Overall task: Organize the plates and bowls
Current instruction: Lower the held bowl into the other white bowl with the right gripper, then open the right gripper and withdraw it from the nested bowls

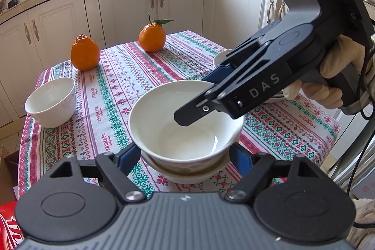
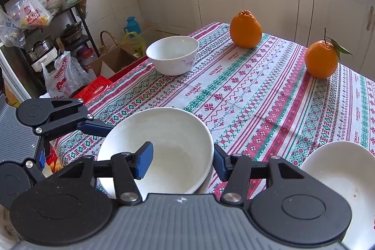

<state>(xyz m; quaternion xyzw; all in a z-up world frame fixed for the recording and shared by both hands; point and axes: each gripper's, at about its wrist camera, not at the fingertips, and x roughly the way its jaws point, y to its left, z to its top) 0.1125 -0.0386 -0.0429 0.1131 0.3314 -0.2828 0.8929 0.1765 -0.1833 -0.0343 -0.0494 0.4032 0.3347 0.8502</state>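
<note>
A white bowl (image 1: 185, 132) sits nested in a second white bowl (image 1: 187, 173) on the patterned tablecloth (image 1: 121, 76). My right gripper (image 1: 194, 97) comes in from the right and is shut on the top bowl's (image 2: 164, 132) far wall. One of its pads (image 2: 144, 161) is inside and the other is outside. My left gripper (image 1: 185, 156) straddles the stack low down, its blue pads (image 1: 129, 156) close beside it without a visible squeeze. In the right wrist view, one left finger (image 2: 93, 127) reaches the bowl's left rim.
A smaller white bowl (image 1: 50, 101) (image 2: 173, 54) stands near the table's left edge. Two oranges (image 1: 85, 52) (image 1: 152, 37) sit at the far side. Another white dish (image 2: 339, 179) lies to the right, behind the right gripper. A gloved hand (image 1: 339, 67) holds the right gripper.
</note>
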